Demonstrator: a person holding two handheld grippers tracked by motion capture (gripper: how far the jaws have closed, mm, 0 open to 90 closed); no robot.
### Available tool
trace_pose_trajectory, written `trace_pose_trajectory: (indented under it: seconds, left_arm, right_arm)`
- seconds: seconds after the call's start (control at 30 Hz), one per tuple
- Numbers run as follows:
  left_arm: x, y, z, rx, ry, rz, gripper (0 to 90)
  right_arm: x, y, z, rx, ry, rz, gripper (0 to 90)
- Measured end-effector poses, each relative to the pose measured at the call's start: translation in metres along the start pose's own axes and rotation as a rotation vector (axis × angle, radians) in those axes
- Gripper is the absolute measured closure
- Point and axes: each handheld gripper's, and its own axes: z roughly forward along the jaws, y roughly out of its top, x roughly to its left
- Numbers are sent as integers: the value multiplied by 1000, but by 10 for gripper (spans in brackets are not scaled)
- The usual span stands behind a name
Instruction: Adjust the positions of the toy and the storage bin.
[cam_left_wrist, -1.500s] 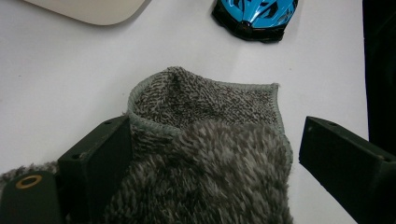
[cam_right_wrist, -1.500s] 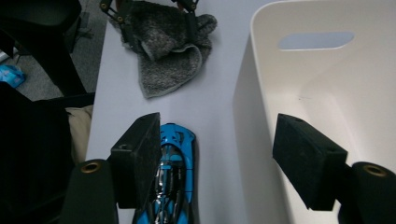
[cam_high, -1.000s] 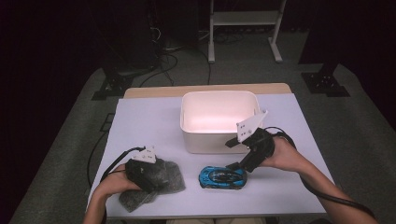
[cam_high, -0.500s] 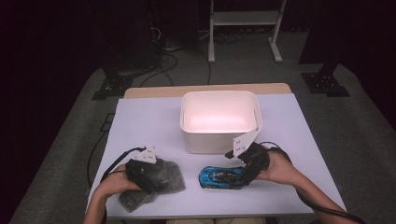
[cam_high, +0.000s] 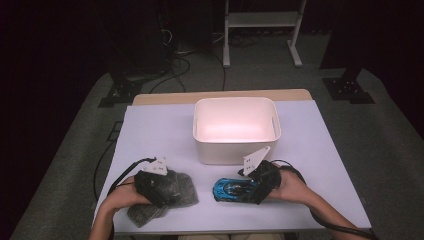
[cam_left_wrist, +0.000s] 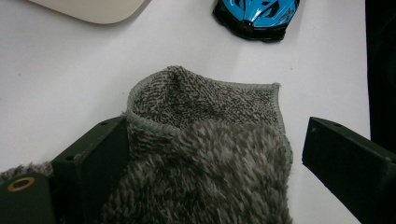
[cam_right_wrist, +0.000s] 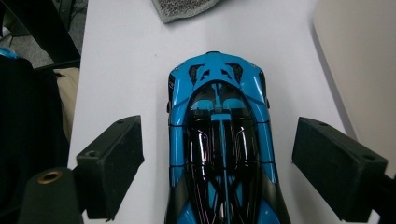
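Right tool (cam_high: 254, 186) down over the blue toy car (cam_high: 234, 189), jaws just been opening, now wide apart with car between them, gaps both sides, no contact. Car sits on desk (cam_high: 160, 135) just in front of the white bin (cam_high: 236, 129). Left tool (cam_high: 159, 189) apart, straddling grey towel (cam_left_wrist: 205, 154), left of the bin's front corner.

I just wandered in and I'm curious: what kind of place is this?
Probably a lab or recording studio: a white-covered table in a dark room, cables on the floor, and a metal stand behind.
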Motion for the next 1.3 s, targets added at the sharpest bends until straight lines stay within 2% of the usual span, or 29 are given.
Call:
trace_pose_trajectory:
  seconds: [0.9, 1.3]
  left_arm:
    - [-1, 0, 0, 5, -6, 1, 67]
    - [-1, -1, 0, 5, -9, 3, 68]
  right_arm:
    - [-3, -4, 27, 43, -18, -4, 142]
    - [-2, -8, 29, 45, -26, 13, 142]
